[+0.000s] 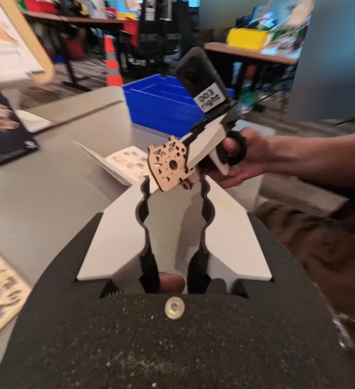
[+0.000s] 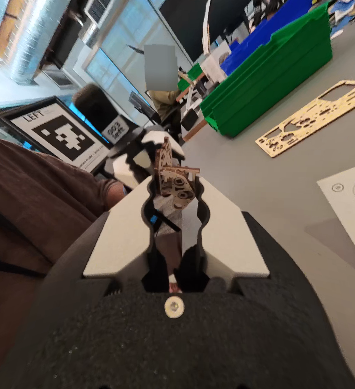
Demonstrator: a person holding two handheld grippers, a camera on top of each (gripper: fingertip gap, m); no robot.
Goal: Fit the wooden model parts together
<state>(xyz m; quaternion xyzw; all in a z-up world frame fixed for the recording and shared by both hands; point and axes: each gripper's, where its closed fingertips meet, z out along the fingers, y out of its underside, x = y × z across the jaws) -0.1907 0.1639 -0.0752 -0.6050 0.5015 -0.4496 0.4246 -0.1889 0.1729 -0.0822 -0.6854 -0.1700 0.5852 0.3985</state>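
Observation:
A small wooden assembly (image 1: pixel 169 164) of pierced plywood plates is held up over the grey table (image 1: pixel 46 200). In the right wrist view it (image 2: pixel 175 185) shows as two plates joined at an angle. My right gripper (image 2: pixel 174 182) is shut on it across its width; in the left wrist view this gripper (image 1: pixel 188 155) comes in from the upper right, held by a hand. My left gripper (image 1: pixel 174 182) has its jaws apart, with the lower edge of the assembly between the tips. Its left fingertip (image 1: pixel 146 180) touches the plate, and the right one stands clear. It also shows beyond the assembly (image 2: pixel 151 153).
A blue bin (image 1: pixel 159 105), an open instruction booklet (image 1: pixel 128 162) and a black box (image 1: pixel 2 130) lie on the table. A punched plywood sheet (image 2: pixel 319 117), a green bin (image 2: pixel 267 84) and a white paper (image 2: pixel 351 210) lie to the right. A person sits behind. The grippers are tip to tip, or close to it.

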